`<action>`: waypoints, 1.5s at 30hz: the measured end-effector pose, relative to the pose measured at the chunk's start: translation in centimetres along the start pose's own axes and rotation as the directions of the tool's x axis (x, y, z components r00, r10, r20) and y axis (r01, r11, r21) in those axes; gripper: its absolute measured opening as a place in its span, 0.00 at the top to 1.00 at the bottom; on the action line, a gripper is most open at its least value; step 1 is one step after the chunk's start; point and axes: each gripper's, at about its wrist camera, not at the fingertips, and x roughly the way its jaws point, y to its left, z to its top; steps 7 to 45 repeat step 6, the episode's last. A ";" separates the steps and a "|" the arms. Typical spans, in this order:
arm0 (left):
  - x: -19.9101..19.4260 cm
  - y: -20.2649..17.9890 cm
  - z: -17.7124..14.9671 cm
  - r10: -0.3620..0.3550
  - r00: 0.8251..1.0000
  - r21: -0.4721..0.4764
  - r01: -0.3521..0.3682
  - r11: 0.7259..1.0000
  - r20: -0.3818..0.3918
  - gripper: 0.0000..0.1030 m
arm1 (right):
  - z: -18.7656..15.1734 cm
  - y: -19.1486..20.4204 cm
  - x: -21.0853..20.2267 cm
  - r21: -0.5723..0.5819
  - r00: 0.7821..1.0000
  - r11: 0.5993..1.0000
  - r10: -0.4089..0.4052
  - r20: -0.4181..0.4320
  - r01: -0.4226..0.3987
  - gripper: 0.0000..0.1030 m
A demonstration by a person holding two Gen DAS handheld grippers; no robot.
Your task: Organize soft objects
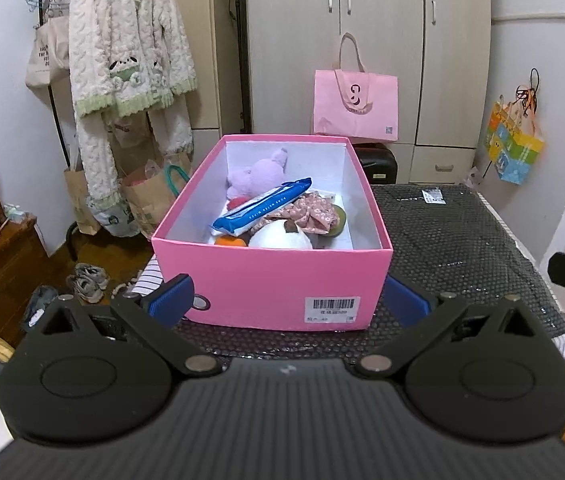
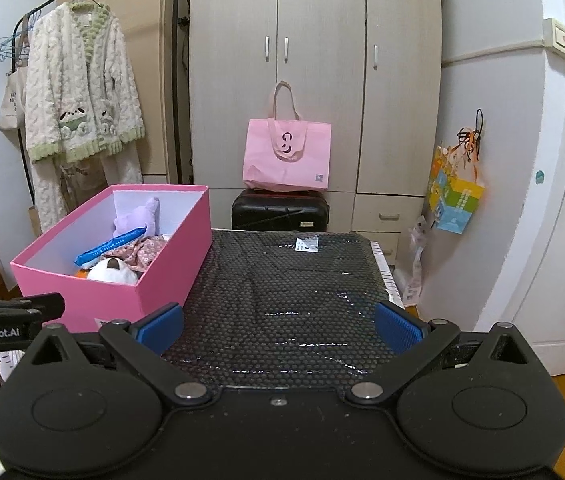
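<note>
Left wrist view: soft toys and a blue wipes pack [image 1: 261, 206] fill the pink box [image 1: 270, 280]; both hand-held grippers [image 1: 288, 300] [image 2: 278, 326] hang spread apart, empty, just before it, likely finished.

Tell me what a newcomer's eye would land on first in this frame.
The open pink box stands on a black bubble-wrap surface, holding a blue wipes pack lying across a purple plush and a white plush. Both grippers, left and right, are open and empty.

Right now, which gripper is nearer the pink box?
Left. The left gripper is open right at the pink box; the right gripper is open beside it, over the mat.
</note>
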 end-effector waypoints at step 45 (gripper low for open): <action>0.1 0.0 0.0 -0.002 1.000 0.000 0.002 1.000 -0.002 0.00 | 0.0 -0.1 0.2 0.005 1.000 1.000 -0.003 -0.004 0.003 0.00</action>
